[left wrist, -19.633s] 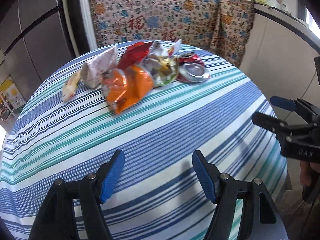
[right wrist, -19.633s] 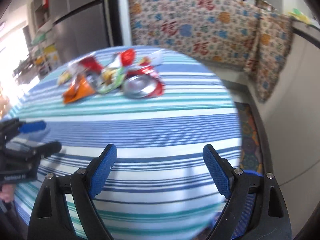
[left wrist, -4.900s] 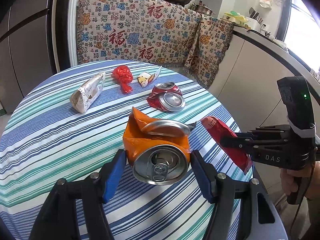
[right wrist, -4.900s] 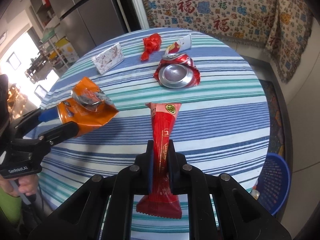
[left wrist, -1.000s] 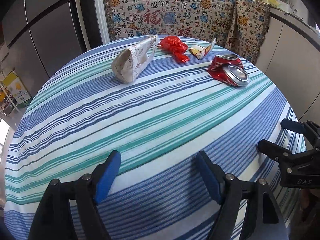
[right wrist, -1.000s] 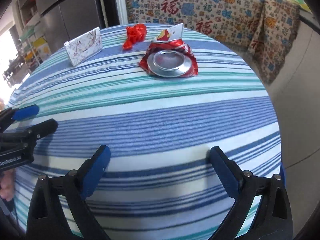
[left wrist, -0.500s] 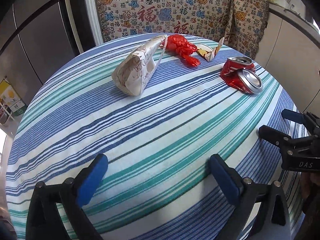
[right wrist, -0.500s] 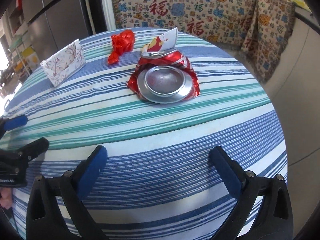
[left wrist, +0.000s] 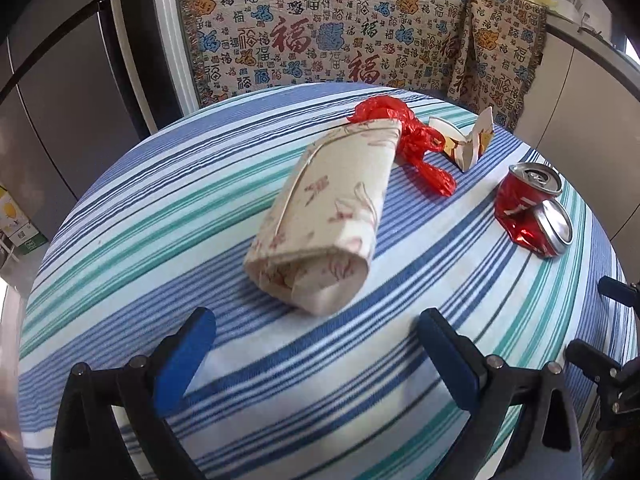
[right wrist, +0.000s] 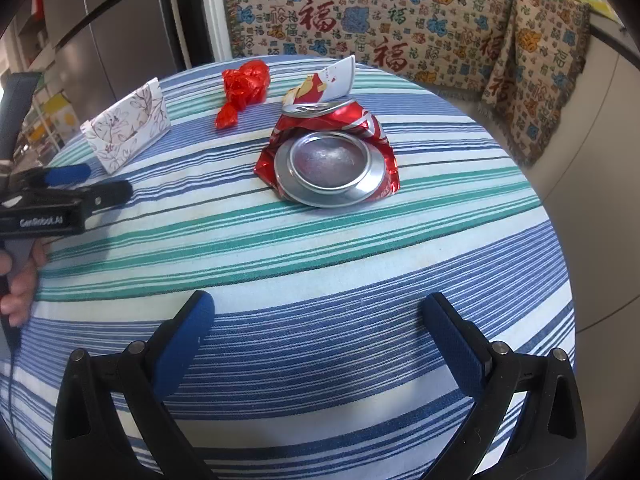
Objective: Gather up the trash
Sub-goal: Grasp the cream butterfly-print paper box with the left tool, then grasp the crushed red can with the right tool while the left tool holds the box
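Observation:
A cream floral paper pack (left wrist: 332,216) lies on the striped round table (left wrist: 160,208), just beyond my left gripper (left wrist: 316,344), which is open and holds nothing. Behind the pack lie a red plastic wrapper (left wrist: 412,140) and a torn white carton piece (left wrist: 468,140). A crushed red can (right wrist: 332,160) sits ahead of my right gripper (right wrist: 320,336), which is open and empty, a short way back from it. The same can (left wrist: 532,212) shows to the right in the left wrist view. The pack (right wrist: 128,124) also appears far left in the right wrist view.
A patterned cloth (right wrist: 380,12) hangs behind the table. A grey fridge (left wrist: 48,100) stands at the left. A hand (right wrist: 20,280) holds the left gripper's handle at the left edge of the right wrist view. The table's edge curves down on the right side.
My left gripper has moved forward across the table toward the paper pack, which now fills the centre of its view. The right gripper crept closer to the crushed can, then held still.

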`<action>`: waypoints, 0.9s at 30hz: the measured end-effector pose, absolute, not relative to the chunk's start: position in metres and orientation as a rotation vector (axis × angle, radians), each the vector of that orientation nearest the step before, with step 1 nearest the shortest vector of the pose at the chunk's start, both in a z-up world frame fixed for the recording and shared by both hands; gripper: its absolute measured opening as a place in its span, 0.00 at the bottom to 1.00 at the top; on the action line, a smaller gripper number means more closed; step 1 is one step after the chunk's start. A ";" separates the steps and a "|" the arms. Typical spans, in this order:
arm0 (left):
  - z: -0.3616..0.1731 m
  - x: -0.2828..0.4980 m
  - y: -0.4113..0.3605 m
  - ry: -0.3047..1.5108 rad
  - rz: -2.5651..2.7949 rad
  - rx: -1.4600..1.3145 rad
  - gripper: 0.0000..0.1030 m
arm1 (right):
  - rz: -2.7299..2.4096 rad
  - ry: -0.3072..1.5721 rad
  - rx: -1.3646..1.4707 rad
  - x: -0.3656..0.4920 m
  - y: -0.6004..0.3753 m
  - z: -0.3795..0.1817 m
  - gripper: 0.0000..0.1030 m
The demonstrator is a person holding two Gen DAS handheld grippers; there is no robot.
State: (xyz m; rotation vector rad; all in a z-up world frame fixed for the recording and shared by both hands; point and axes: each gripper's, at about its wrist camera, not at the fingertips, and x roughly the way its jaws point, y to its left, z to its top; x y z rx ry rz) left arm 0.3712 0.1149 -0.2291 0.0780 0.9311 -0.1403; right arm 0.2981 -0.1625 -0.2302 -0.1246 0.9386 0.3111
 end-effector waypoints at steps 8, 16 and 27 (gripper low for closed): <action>-0.229 0.396 0.106 0.923 -0.209 0.098 0.94 | 0.328 0.938 -0.129 0.309 -0.162 -0.230 1.00; -0.221 0.377 0.097 0.881 -0.232 0.105 0.41 | 0.393 0.924 -0.164 0.376 -0.161 -0.229 1.00; -0.220 0.290 0.091 0.917 -0.135 0.031 0.41 | 0.452 0.903 -0.177 0.336 -0.158 -0.227 0.80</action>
